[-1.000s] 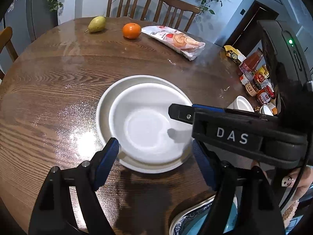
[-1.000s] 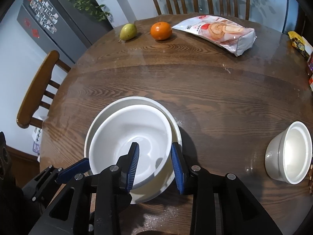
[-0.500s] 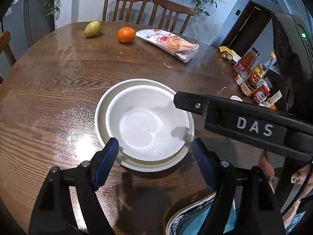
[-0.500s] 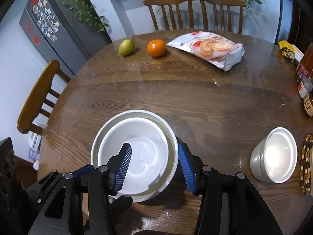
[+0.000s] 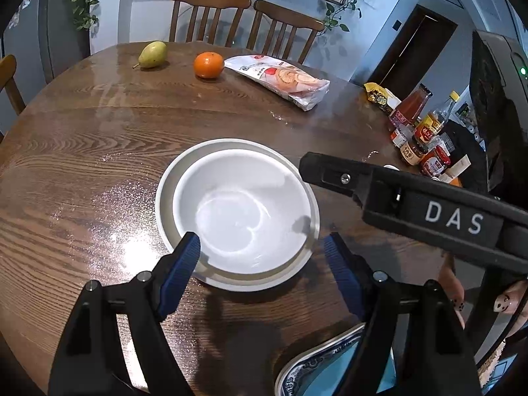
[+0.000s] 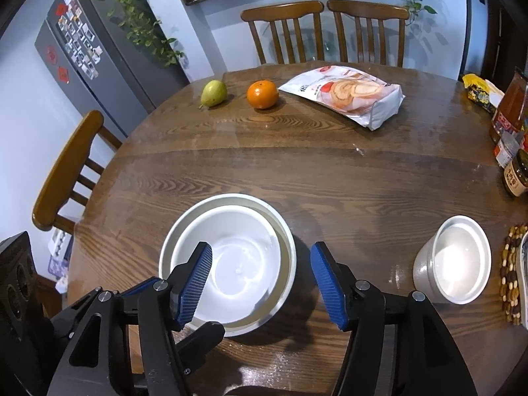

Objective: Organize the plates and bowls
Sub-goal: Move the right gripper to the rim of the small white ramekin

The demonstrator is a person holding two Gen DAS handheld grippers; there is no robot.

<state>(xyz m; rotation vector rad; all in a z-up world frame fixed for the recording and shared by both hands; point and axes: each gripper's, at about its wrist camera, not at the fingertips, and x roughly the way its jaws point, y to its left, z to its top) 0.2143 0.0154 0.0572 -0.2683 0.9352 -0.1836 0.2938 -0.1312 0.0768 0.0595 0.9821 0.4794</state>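
Observation:
A white bowl [image 5: 244,217] sits nested inside a wider grey bowl [image 5: 166,178] on the round wooden table [image 5: 82,151]; both show in the right wrist view too, the white bowl [image 6: 237,264] inside the grey bowl [image 6: 283,227]. My left gripper [image 5: 262,257] is open and empty, just in front of the stack. My right gripper [image 6: 260,277] is open and empty above the stack's right side. A smaller white bowl [image 6: 455,264] stands alone to the right. A blue-patterned plate [image 5: 316,366] lies at the near table edge.
A pear [image 6: 214,93], an orange [image 6: 262,94] and a snack bag [image 6: 346,94] lie at the far side. Sauce bottles and jars [image 5: 419,135] crowd the right edge. A beaded mat [image 6: 511,280] lies beside the small bowl. Chairs ring the table.
My right gripper opened, let go of the white bowl's rim and rose back from the stack. The white bowl now rests in the grey bowl. My left gripper pulled back slightly.

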